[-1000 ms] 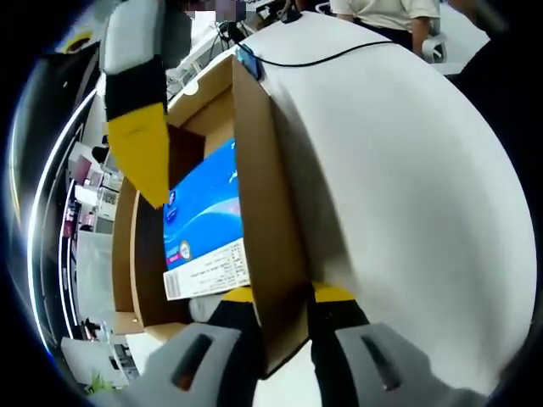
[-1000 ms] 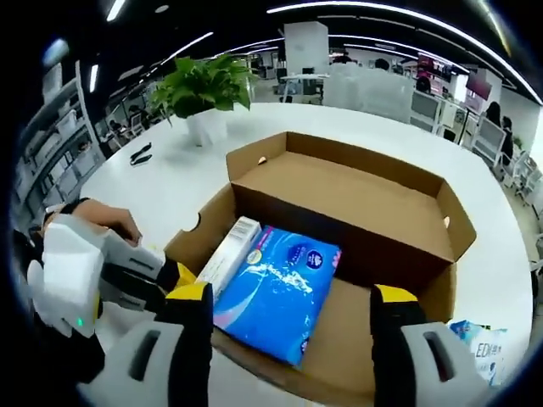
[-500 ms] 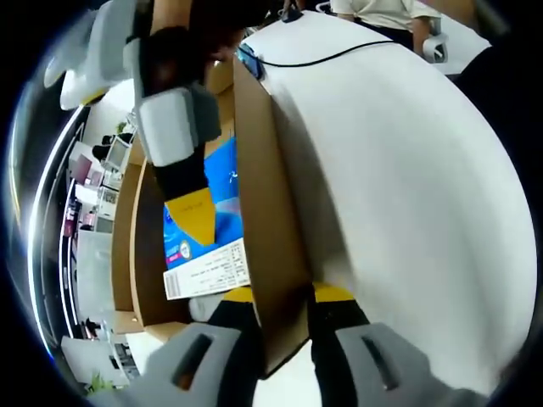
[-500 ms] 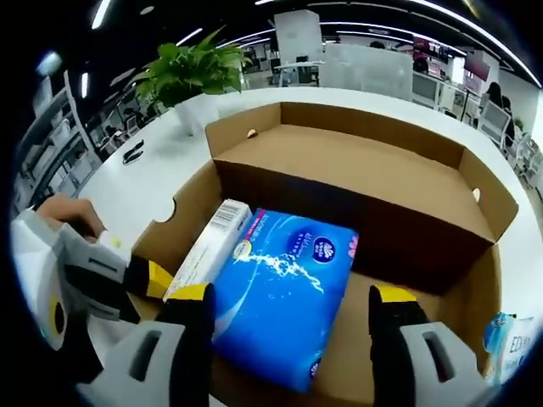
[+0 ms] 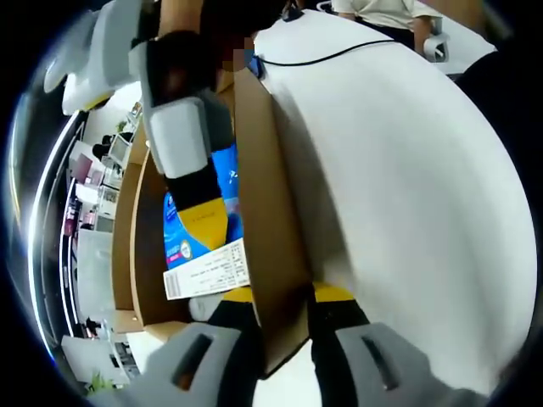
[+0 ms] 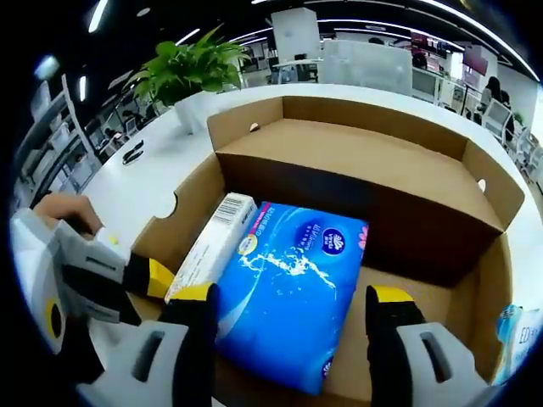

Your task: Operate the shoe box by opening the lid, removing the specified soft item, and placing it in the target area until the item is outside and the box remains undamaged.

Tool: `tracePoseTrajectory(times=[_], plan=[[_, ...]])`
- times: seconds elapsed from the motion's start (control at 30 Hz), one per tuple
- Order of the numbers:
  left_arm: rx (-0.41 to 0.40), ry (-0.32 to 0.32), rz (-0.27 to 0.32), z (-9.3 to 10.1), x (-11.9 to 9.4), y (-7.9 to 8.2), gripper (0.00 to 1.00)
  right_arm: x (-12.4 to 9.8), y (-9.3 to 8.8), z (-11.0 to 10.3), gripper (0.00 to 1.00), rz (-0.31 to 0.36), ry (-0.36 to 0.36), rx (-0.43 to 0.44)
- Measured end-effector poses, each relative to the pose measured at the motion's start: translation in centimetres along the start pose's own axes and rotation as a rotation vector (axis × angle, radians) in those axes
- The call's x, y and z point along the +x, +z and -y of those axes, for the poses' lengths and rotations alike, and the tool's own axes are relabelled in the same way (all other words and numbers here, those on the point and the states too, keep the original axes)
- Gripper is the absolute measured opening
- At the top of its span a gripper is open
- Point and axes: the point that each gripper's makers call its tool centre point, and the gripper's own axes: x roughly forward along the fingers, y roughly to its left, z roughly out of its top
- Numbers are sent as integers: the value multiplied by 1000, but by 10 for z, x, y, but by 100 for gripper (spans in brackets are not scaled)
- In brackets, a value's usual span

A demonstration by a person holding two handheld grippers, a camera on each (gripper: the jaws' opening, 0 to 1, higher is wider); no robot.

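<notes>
The brown cardboard shoe box (image 6: 356,161) stands with its lid folded back. Inside lie a blue soft tissue pack (image 6: 297,280) and, beside it, a white carton with a barcode (image 6: 212,246). My right gripper (image 6: 291,295) is open low over the near end of the pack, one jaw on each side. My left gripper (image 5: 284,297) is shut on the box's side wall (image 5: 263,195); it also appears at the left (image 6: 144,275). From the left gripper view, a yellow-tipped finger (image 5: 204,222) of the right gripper reaches down onto the blue pack (image 5: 227,170), above the white carton (image 5: 208,271).
The box sits on a white table (image 5: 407,186) with a black cable (image 5: 322,58) at its far end, where a person (image 5: 382,13) stands. A potted plant (image 6: 191,72) stands behind the box. Another tissue pack (image 6: 519,326) lies on the table to the right.
My right gripper has come down into the box, closer to the blue pack, still open. My left gripper has kept its hold on the box wall.
</notes>
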Motion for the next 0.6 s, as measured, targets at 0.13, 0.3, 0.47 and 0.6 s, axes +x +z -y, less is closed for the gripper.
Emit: tracePoseTrajectory(times=[0.13, 0.3, 0.47, 0.6], plan=[[0, 2, -3, -1, 1, -1, 18, 2, -1, -3, 68, -1, 18, 22], [1, 4, -5, -1, 0, -1, 18, 4, -2, -3, 66, 9, 26, 36], [4, 5, -3, 0, 0, -1, 18, 4, -2, -1, 66, 28, 38, 56], [3, 5, -4, 0, 0, 0, 18, 3, -2, 7, 66, 37, 32, 78]])
